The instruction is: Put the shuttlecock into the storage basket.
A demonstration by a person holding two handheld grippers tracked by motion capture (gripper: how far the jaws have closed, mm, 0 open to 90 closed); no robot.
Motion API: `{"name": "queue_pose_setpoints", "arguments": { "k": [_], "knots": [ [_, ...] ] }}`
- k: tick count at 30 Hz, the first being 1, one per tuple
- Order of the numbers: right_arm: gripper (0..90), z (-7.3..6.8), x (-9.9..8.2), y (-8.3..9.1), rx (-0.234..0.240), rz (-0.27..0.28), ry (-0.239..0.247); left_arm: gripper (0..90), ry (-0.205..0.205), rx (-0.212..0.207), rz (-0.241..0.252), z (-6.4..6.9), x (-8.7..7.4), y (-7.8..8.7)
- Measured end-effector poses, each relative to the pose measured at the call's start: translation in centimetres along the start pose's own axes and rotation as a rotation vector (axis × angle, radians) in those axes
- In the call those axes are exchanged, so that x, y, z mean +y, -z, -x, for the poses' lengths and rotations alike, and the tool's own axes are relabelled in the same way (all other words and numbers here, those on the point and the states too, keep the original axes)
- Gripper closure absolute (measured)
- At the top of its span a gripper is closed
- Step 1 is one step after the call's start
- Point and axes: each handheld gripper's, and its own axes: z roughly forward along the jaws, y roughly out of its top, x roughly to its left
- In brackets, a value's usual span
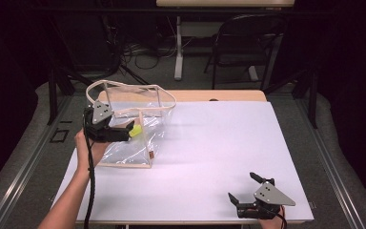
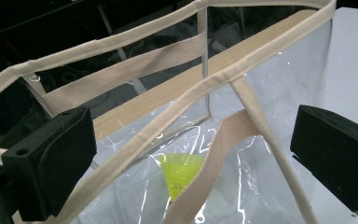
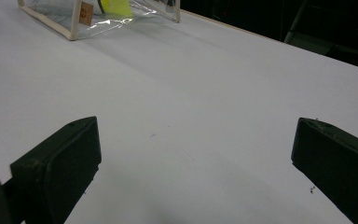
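At the table's left rear, from the high view, I see a clear plastic tote bag [image 1: 131,129] with beige webbing trim standing upright on the white table surface [image 1: 209,157]. My left gripper [image 1: 126,133] sits against the bag's near left side, level with a small yellow-green object [image 1: 135,131] that I cannot identify. My right gripper [image 1: 240,191] rests near the front right edge, well apart from the bag, jaws spread and holding nothing. Behind the table stand a dark folding chair [image 1: 245,43] and floor cables [image 1: 138,52].

Through the left gripper view, the jaws stand wide with nothing pinched; the beige rim [image 2: 223,74] and a webbing handle [image 2: 219,154] run between them, and the yellow-green object [image 2: 182,170] lies inside, behind the film.

I judge the bag light, floppy and slippery on its film panels. The stitched rim or handle offers the firmest purchase; the film would crease and slide.

Through the right gripper view, the jaws are wide over bare white surface [image 3: 191,116], with the bag's lower corner [image 3: 74,21] far off.
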Motion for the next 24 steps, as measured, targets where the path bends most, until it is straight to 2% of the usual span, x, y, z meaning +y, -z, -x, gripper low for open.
{"name": "queue_pose_setpoints", "arguments": {
  "k": [7,24],
  "knots": [
    [1.0,-0.1,0.2,-0.5,0.017,-0.002,0.012,0.0,-0.008,-0.03,0.004,1.0,-1.2,0.2],
    [1.0,-0.5,0.5,-0.7,0.022,-0.006,0.024,0.0,-0.027,-0.089,0.031,3.2,-3.9,1.4]
  ]
}}
